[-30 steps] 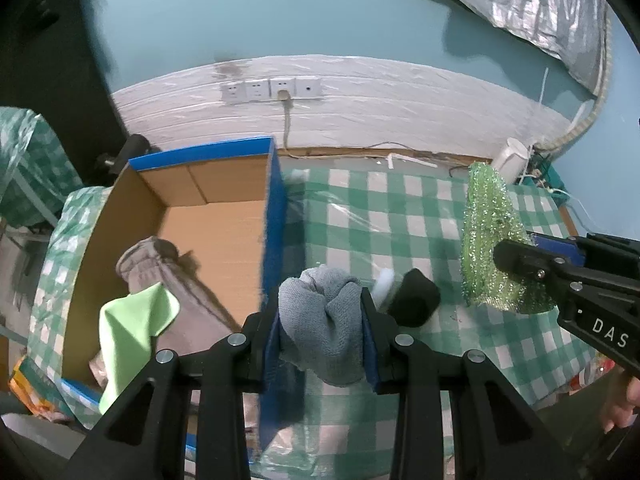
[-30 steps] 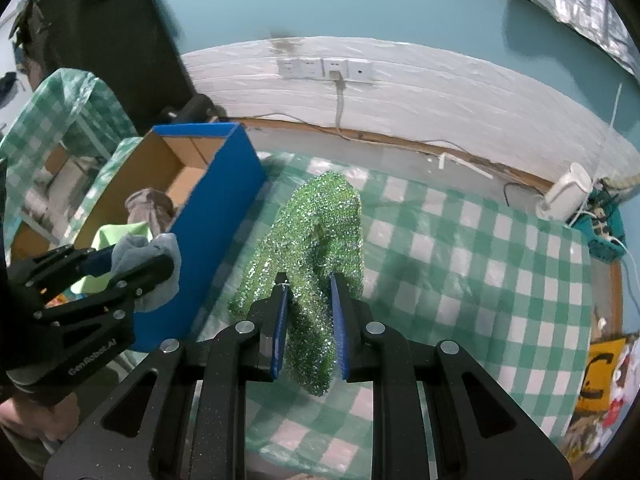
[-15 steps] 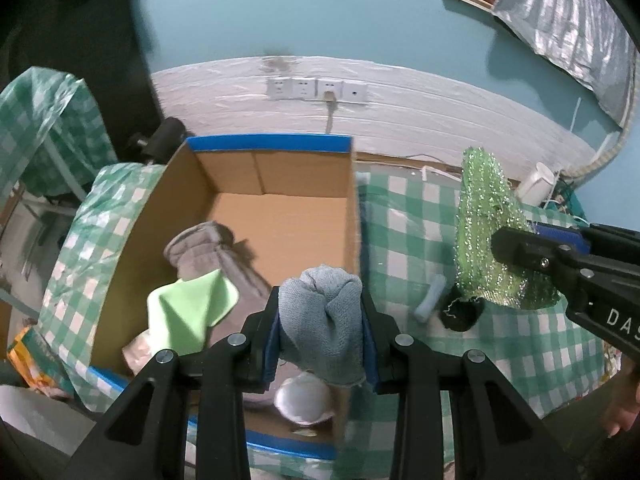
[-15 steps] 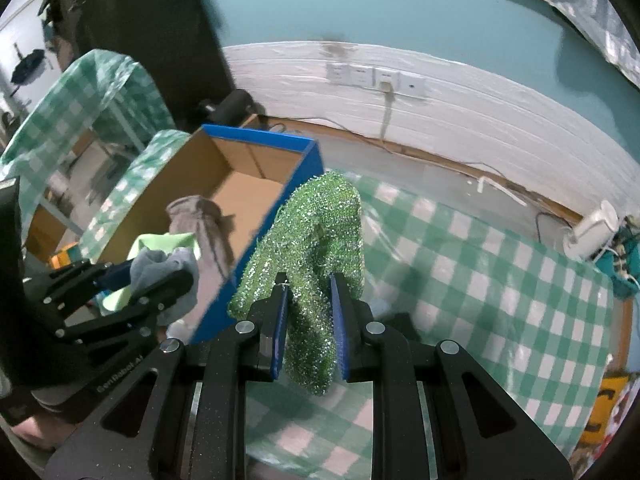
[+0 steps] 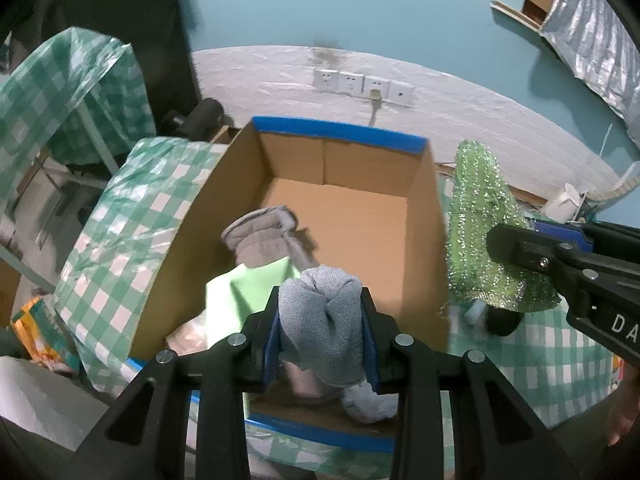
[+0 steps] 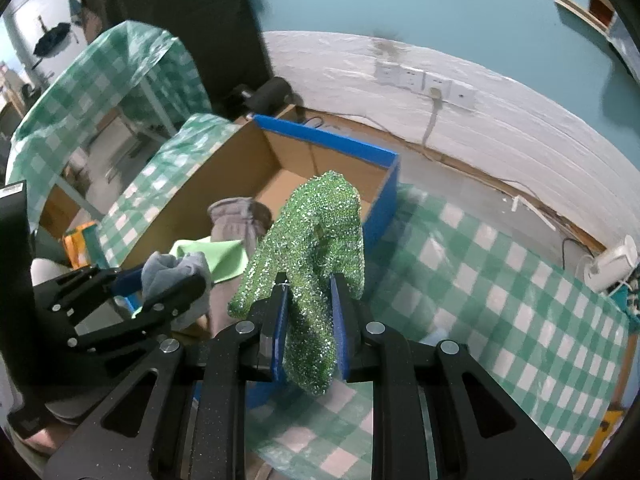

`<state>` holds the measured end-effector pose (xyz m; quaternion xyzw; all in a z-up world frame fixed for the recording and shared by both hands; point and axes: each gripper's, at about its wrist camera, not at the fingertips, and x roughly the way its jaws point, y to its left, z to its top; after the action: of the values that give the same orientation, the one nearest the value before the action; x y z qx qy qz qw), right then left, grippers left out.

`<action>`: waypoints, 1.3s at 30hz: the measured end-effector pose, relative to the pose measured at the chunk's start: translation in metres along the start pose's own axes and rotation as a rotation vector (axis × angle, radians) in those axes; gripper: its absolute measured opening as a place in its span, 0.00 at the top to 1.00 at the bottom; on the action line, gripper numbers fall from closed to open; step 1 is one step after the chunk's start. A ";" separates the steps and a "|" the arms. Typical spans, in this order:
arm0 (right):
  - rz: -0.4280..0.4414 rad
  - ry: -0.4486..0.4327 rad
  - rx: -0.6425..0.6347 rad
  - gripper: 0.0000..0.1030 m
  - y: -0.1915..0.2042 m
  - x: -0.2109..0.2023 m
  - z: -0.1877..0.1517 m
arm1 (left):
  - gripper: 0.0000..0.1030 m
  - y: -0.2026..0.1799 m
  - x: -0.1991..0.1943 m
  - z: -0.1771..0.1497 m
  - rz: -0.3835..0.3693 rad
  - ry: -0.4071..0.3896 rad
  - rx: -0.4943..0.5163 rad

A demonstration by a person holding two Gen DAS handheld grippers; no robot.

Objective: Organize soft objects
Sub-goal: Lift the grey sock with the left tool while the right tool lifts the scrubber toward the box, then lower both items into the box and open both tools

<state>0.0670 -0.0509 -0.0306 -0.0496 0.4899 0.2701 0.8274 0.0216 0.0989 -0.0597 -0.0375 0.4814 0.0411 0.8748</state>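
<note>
Holding one grey glove (image 5: 260, 236), one green cloth (image 5: 244, 292) and other cloths, the cardboard box (image 5: 424, 216) sits left on the checked table (image 6: 500, 280). Above it, the left gripper (image 5: 320, 320) grips a grey cloth (image 5: 322, 320); the right gripper (image 6: 308, 328) grips a glittery green cloth (image 6: 316, 240).

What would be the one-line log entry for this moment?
left tongs: shut on grey knitted cloth, over open cardboard box | right tongs: shut on sparkly green mesh cloth, beside box
</note>
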 end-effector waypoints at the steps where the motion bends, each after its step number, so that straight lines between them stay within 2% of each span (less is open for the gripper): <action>1: 0.003 0.006 -0.007 0.82 0.003 0.003 0.001 | 0.67 0.003 0.001 -0.001 0.005 0.004 -0.005; 9: 0.016 0.054 -0.044 0.82 0.025 0.032 0.004 | 0.66 0.022 0.016 -0.007 0.034 0.053 -0.040; 12: 0.027 0.061 -0.046 0.81 0.029 0.037 0.004 | 0.63 0.027 0.018 -0.010 0.040 0.068 -0.055; 13: 0.036 0.065 -0.048 0.75 0.029 0.038 0.004 | 0.60 0.028 0.019 -0.010 0.045 0.069 -0.056; 15: 0.034 0.063 -0.048 0.74 0.030 0.039 0.004 | 0.52 0.029 0.019 -0.011 0.058 0.069 -0.060; 17: 0.042 0.054 -0.047 0.68 0.031 0.039 0.004 | 0.38 0.029 0.020 -0.011 0.064 0.074 -0.060; 21: 0.035 0.036 -0.044 0.49 0.030 0.037 0.004 | 0.32 0.028 0.018 -0.010 0.088 0.061 -0.050; 23: 0.024 0.025 -0.040 0.45 0.030 0.035 0.004 | 0.31 0.028 0.017 -0.010 0.089 0.057 -0.050; 32: 0.003 0.019 -0.002 0.43 0.013 0.029 0.002 | 0.30 0.026 0.011 -0.006 0.073 0.031 -0.060; 39: -0.017 0.012 0.037 0.43 -0.007 0.021 -0.006 | 0.30 0.003 0.008 -0.003 0.050 0.013 -0.015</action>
<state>0.0738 -0.0510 -0.0523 -0.0403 0.4994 0.2537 0.8274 0.0228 0.1023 -0.0678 -0.0324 0.4873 0.0663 0.8701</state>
